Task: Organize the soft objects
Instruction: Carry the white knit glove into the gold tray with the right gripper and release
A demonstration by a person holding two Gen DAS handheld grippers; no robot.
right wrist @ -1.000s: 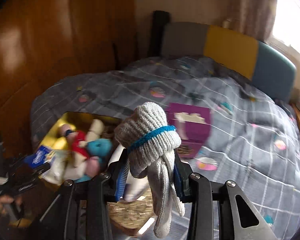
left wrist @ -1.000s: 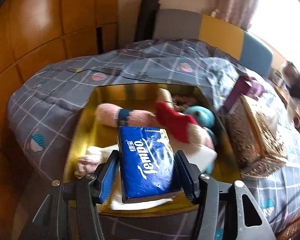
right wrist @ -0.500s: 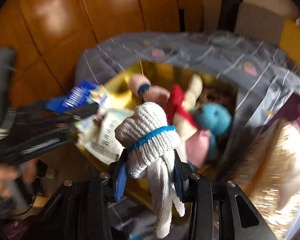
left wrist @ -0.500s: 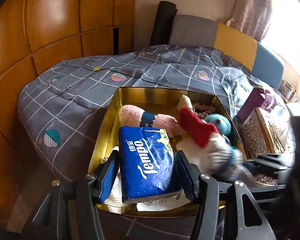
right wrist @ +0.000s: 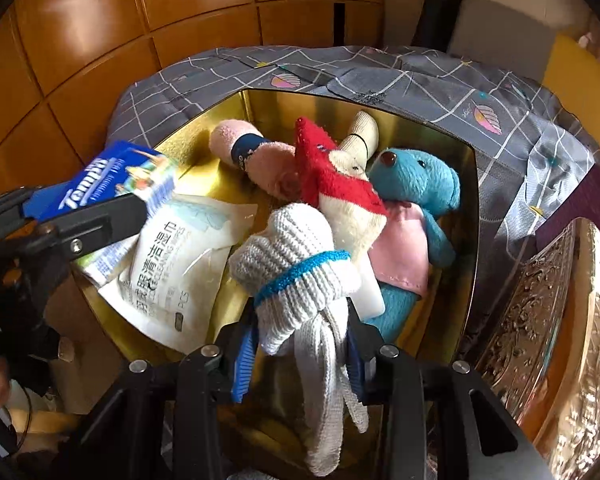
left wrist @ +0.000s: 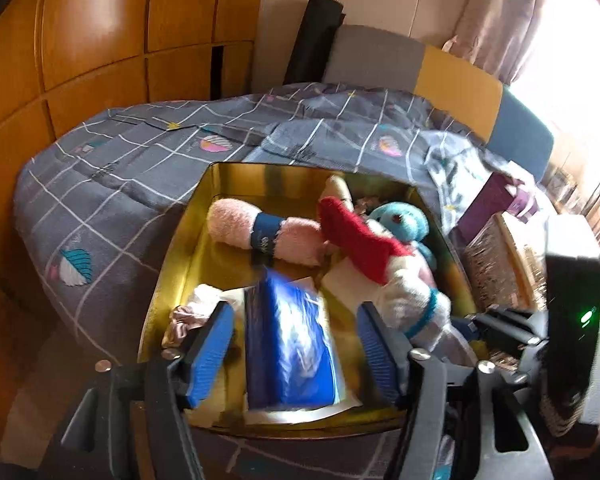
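Observation:
A gold tin box (left wrist: 188, 236) (right wrist: 470, 184) on the bed holds a pink sock roll (left wrist: 260, 232), a red and cream sock (left wrist: 360, 240), a blue plush bear (right wrist: 416, 196) and a white wipes packet (right wrist: 180, 256). My left gripper (left wrist: 296, 344) is open; the blue Tempo tissue pack (left wrist: 288, 344) sits blurred between its fingers, loose over the box's near edge. It also shows in the right wrist view (right wrist: 112, 180). My right gripper (right wrist: 300, 336) is shut on a white knitted glove bundle with a blue band (right wrist: 296, 276), held over the box's near right part.
The grey checked quilt (left wrist: 120, 184) covers the bed. An ornate gold lid (right wrist: 540, 320) lies right of the box, with a purple box (left wrist: 496, 200) behind it. Wooden wardrobe panels (left wrist: 100, 40) stand at left, a headboard (left wrist: 420, 68) at the back.
My left gripper has opened and the tissue pack has slipped free down toward the box. My right gripper carried the glove bundle from above the bed to over the box.

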